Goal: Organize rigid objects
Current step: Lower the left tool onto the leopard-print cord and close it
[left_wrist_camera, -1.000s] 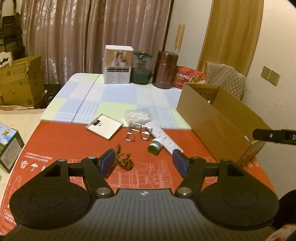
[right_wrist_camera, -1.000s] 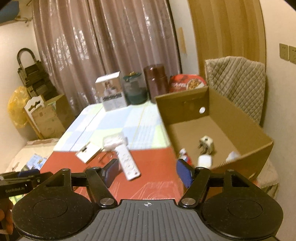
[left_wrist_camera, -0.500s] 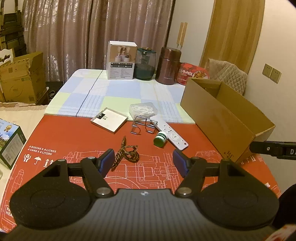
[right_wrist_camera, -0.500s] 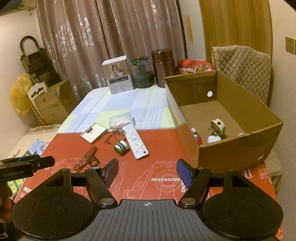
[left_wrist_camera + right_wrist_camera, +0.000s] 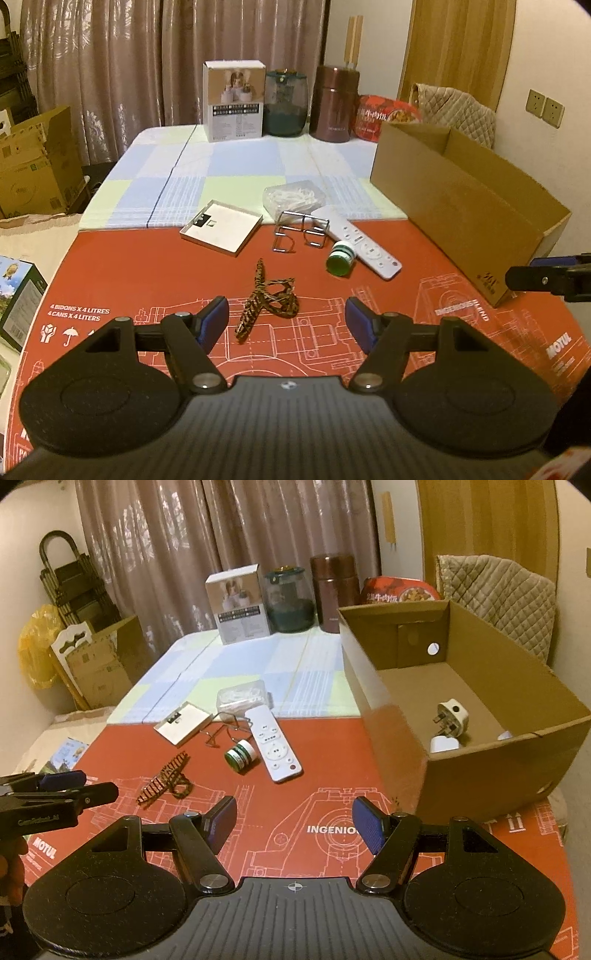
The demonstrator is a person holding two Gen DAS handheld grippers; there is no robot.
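Both grippers, left (image 5: pixel 287 317) and right (image 5: pixel 293 821), have pulled back, jaws wide and empty, cardboard box (image 5: pixel 480 771) edge rightward.

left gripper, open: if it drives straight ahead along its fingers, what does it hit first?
Most likely the leopard-print hair clip, lying on the red mat between the open left gripper fingers' line; next comes the wire rack. Depth is uncertain.

cardboard box (image 5: pixel 469 206) interior hidden in left view, right gripper (image 5: pixel 546 278) cut off at edge
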